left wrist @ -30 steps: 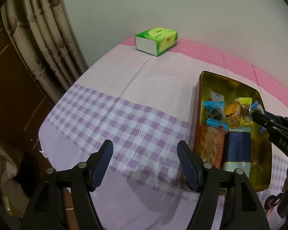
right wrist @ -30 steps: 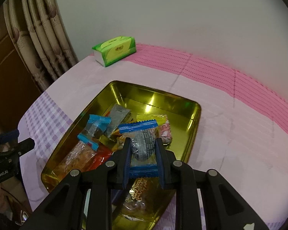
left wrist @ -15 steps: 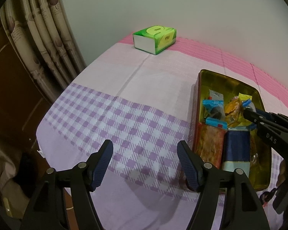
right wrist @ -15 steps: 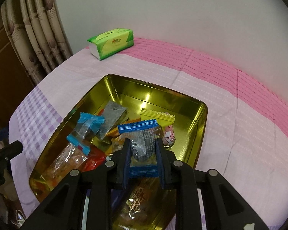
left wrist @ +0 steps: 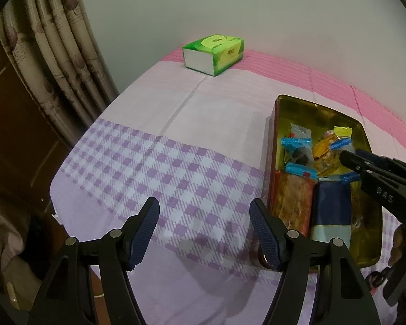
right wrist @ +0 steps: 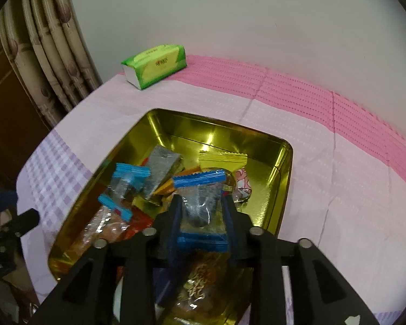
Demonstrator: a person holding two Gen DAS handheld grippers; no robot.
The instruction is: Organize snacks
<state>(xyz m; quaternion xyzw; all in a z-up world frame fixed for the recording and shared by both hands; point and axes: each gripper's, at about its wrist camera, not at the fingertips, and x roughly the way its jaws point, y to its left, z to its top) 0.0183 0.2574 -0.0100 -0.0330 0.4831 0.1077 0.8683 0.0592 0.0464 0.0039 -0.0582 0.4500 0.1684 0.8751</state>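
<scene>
The right hand-held gripper [right wrist: 202, 211] is closed on a clear snack packet with blue crimped ends [right wrist: 200, 203], pinched across its middle, with one blue end sticking out ahead of the fingertips and the other back between the finger bases. The packet hangs above the gold tin [right wrist: 281, 178], over the near half of its contents; whether it touches the snacks beneath cannot be told.

Inside the tin lie a second blue-ended clear packet [right wrist: 125, 187] toward the left wall, a grey foil packet [right wrist: 159, 168] beside it, a yellow packet [right wrist: 222, 159] further back, and a small pink-and-white wrapper [right wrist: 242, 182] to the right. Nearer the camera sit an orange-red bag of crisps [right wrist: 108, 230] and a dark navy pack [left wrist: 331, 205]. The far corner of the tin is bare metal.

The left hand-held gripper [left wrist: 203, 230] stands wide open, holding nothing, above the purple-checked part of the cloth-covered surface [left wrist: 154, 162], just left of the tin. A green tissue pack [left wrist: 213, 51] rests at the far edge of the surface by the wall, well apart from the tin, with a curtain [left wrist: 56, 54] to the left.
</scene>
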